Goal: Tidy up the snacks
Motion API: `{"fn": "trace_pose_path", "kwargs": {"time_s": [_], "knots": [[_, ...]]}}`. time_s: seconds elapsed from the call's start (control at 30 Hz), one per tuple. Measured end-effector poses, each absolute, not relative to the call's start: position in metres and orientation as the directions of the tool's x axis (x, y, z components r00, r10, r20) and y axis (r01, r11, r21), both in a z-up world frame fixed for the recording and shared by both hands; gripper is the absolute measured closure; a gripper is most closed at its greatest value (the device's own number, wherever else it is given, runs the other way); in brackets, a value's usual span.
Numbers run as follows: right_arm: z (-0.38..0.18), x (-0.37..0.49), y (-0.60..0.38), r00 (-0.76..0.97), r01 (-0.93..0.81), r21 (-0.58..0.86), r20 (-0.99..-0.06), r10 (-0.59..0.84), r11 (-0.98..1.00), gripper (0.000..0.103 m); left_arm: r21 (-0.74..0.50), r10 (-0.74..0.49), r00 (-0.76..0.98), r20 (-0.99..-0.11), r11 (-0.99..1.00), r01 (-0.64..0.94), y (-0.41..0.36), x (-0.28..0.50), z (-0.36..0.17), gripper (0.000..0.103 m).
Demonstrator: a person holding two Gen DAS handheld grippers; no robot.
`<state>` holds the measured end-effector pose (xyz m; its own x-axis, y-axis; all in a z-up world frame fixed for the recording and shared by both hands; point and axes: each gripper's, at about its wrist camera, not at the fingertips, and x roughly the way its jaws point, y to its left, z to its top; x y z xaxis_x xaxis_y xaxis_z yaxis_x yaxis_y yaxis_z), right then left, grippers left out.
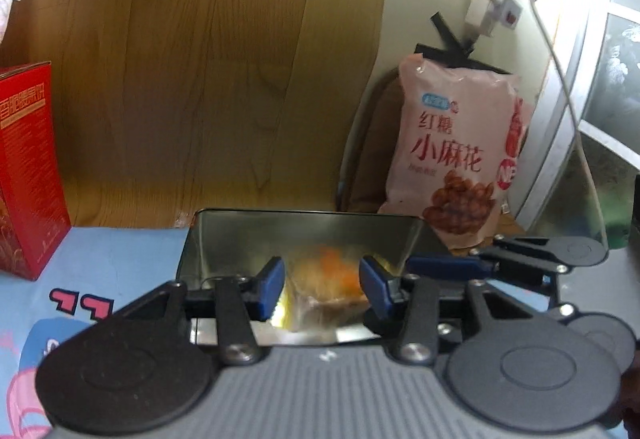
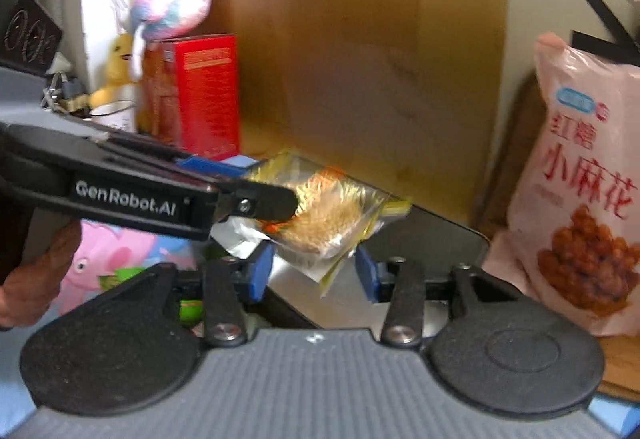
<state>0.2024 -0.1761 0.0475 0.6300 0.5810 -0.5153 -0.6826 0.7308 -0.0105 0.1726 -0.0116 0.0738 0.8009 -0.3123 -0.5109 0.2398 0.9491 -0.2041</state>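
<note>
A clear snack packet (image 1: 326,275) with orange and yellow contents hangs over an open metal tin (image 1: 224,239). My left gripper (image 1: 323,287) is shut on it, a blue pad on either side. In the right wrist view the same packet (image 2: 332,223) is held at its left end by the left gripper's black arm (image 2: 160,195). My right gripper (image 2: 312,275) is just below it, with the packet's lower edge dangling between its blue fingers (image 2: 258,275); I see no pressing, so it is open. The tin (image 2: 440,235) lies under both.
A pink bag of twisted dough snacks (image 1: 452,143) leans on the wall at right. On the left, a red box (image 1: 28,167) stands on the cartoon cloth. A plush toy (image 2: 172,3), a yellow duck (image 2: 116,67), a power strip with cables (image 1: 496,11), and a hand (image 2: 36,271).
</note>
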Motion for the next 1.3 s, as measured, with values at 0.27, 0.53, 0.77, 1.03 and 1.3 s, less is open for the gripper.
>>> {"fn": "trace_pose_path", "kwargs": {"time_s": [0.27,0.53,0.77,1.03,1.3], "knots": [[0.047,0.125,-0.230,0.595,-0.714,0.095,-0.440,0.673,0.694,0.047,-0.317,-0.493,0.742,-0.454,0.868,0.383,0.006,0.088,0.079,0.059],[-0.010,0.071,-0.219,0.596,-0.701,-0.045,-0.585,0.550,0.712,0.027,-0.312,-0.517,0.611,-0.600,0.854,0.416,-0.046,0.083,0.031,0.057],[-0.018,0.082,-0.229,0.577,-0.698,-0.005,-0.597,0.557,0.717,0.045,-0.259,-0.475,0.623,-0.621,0.875,0.409,-0.060,0.080,0.016,0.069],[-0.016,0.058,-0.236,0.446,-0.822,0.027,-0.590,0.673,0.568,0.065,-0.266,-0.503,0.613,-0.609,0.858,0.440,-0.031,0.014,0.014,0.073],[-0.018,0.037,-0.201,0.350,-0.896,0.013,-0.595,0.724,0.445,0.047,-0.328,-0.463,0.627,-0.626,0.886,0.327,0.026,-0.044,0.001,0.058]]}}
